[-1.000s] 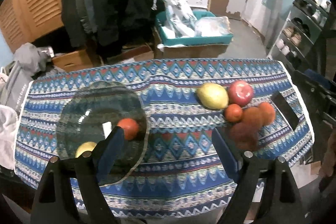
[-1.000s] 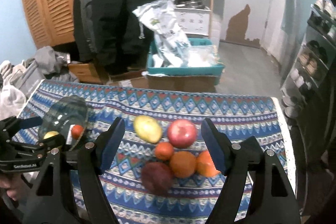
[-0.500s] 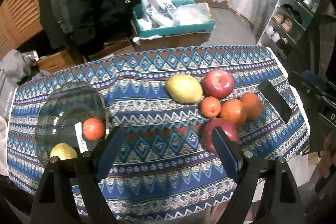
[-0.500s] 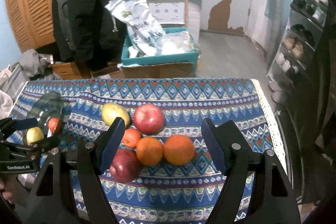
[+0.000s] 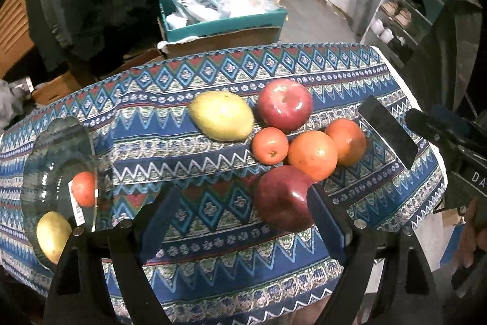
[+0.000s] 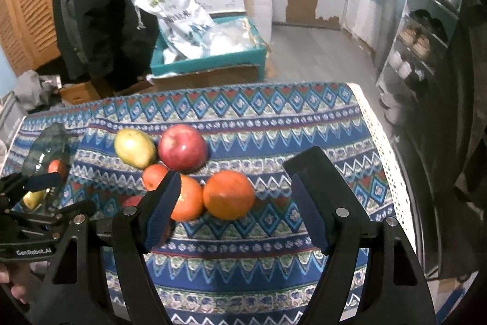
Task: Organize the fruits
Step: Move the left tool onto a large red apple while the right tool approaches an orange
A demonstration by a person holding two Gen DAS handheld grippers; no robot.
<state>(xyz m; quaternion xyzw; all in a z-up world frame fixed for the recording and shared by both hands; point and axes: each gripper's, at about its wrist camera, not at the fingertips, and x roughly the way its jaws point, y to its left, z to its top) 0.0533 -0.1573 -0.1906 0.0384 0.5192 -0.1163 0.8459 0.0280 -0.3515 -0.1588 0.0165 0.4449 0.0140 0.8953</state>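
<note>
On the patterned tablecloth lies a cluster of fruit: a yellow-green mango [image 5: 221, 119], a red apple [image 5: 285, 104], a small tangerine [image 5: 270, 146], two oranges [image 5: 313, 155] [image 5: 347, 141] and a dark red apple [image 5: 281, 198]. A glass plate [image 5: 42, 148] at the left holds a tangerine [image 5: 82, 188] and a yellow fruit [image 5: 53, 235]. My left gripper [image 5: 243, 218] is open, its right finger just before the dark apple. My right gripper [image 6: 232, 201] is open above the right orange [image 6: 229, 194]; its left finger covers part of the other orange [image 6: 188, 203].
A black phone [image 5: 387, 131] lies near the table's right edge. Beyond the table stand a teal box [image 6: 207, 60] with bags, a hanging dark coat and a shoe rack [image 6: 426, 29]. The other gripper and a hand show at the left edge of the right wrist view.
Both grippers have moved lower and toward the fruit cluster, which now looks bigger. The plate has slid to the left edge of the left wrist view. Jaw openings are unchanged.
</note>
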